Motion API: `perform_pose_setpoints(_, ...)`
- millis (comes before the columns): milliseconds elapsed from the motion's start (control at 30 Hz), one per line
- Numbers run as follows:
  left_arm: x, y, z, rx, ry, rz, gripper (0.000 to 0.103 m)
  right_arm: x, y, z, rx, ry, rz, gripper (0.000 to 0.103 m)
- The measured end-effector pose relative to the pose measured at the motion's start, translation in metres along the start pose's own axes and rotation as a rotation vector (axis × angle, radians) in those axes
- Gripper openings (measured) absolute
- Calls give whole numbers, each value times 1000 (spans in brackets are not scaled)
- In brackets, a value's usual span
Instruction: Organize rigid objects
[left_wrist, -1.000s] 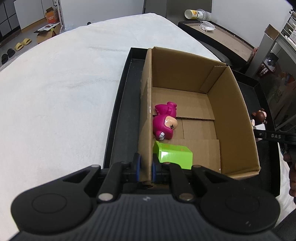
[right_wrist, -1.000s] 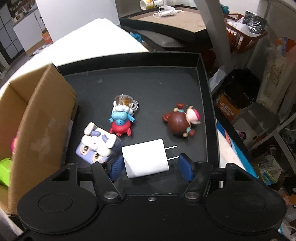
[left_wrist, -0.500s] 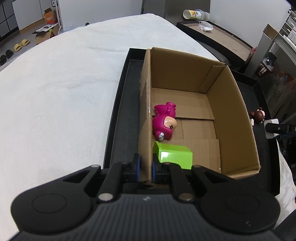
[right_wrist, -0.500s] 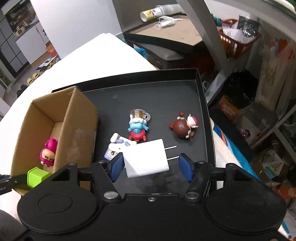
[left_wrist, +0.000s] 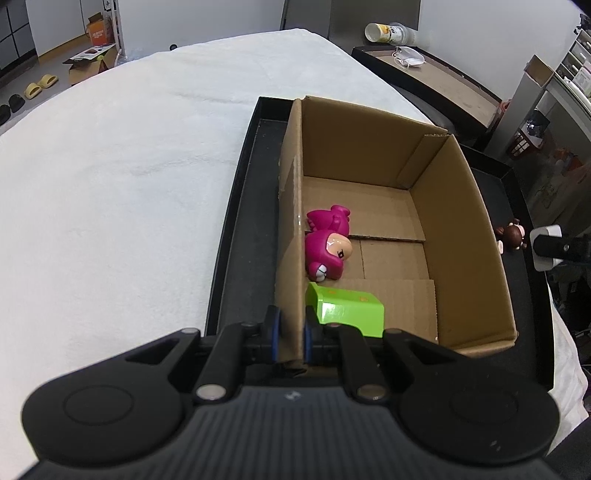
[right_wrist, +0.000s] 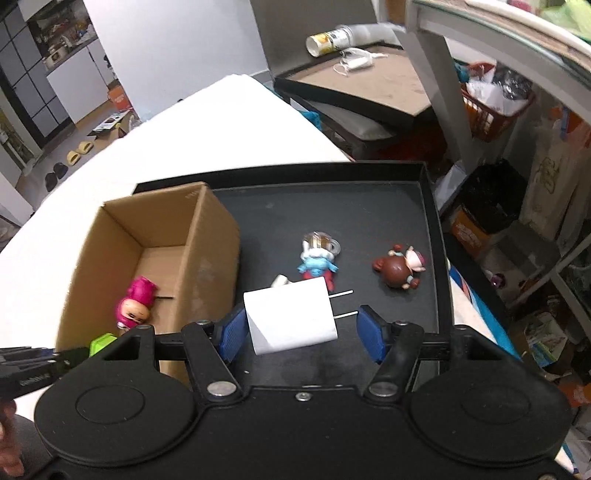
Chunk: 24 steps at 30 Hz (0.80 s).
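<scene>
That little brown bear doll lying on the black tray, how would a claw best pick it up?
Grip the bear across its round brown body, coming straight down from above. It lies on its side on the tray with open space all round, and the body looks like its broadest, smoothest part; the small limbs and pink head would likely slip.

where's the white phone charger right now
In the right wrist view, the white charger sits between the right hand-held gripper's fingers, above the black tray, just right of the cardboard box.
</scene>
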<state>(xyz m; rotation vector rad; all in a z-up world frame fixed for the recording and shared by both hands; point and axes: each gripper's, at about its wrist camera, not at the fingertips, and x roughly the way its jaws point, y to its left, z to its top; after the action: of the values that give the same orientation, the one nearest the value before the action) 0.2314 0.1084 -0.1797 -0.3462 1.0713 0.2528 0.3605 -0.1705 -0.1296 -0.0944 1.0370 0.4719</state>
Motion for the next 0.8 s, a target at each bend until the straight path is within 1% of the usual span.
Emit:
perform_pose_setpoints(300, -1, 2, 0, -3, -2, -9, 12, -6, 29, 8, -44, -15, 8, 62)
perform_pose_setpoints(567, -1, 3, 0, 0, -2, -14, 12, -9, 60, 22, -77, -49, 53, 62)
perform_pose_setpoints(800, -1, 3, 0, 3, -2, -15, 12, -2, 83, 31, -103, -47, 85, 62)
